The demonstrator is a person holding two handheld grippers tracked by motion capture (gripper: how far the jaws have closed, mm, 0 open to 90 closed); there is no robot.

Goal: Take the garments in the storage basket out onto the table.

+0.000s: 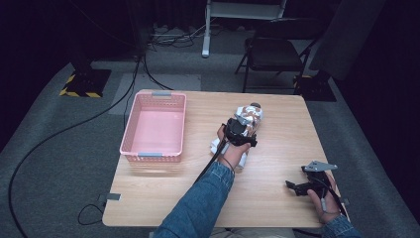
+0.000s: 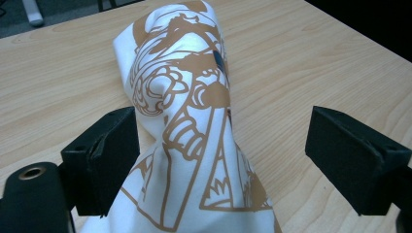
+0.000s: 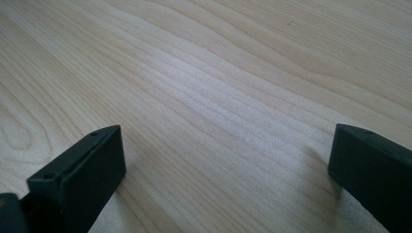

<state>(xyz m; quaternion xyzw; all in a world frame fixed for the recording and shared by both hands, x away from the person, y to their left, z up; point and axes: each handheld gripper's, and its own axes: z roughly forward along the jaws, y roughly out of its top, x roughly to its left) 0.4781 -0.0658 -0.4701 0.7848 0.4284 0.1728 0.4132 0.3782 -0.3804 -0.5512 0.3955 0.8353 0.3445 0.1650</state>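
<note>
A white cloth with a brown print lies bunched up on the wooden table, right of centre. My left gripper hovers over its near end, held in a hand with a denim sleeve. In the left gripper view the cloth rises between the jaws of the left gripper. The jaws stand wide apart; the cloth brushes the left one and the right one is clear of it. My right gripper rests near the table's front right corner. Seen in its own view, the right gripper is open over bare wood.
A pink plastic basket stands on the left part of the table, with nothing in it. Behind the table are a folding chair and cables on a grey floor.
</note>
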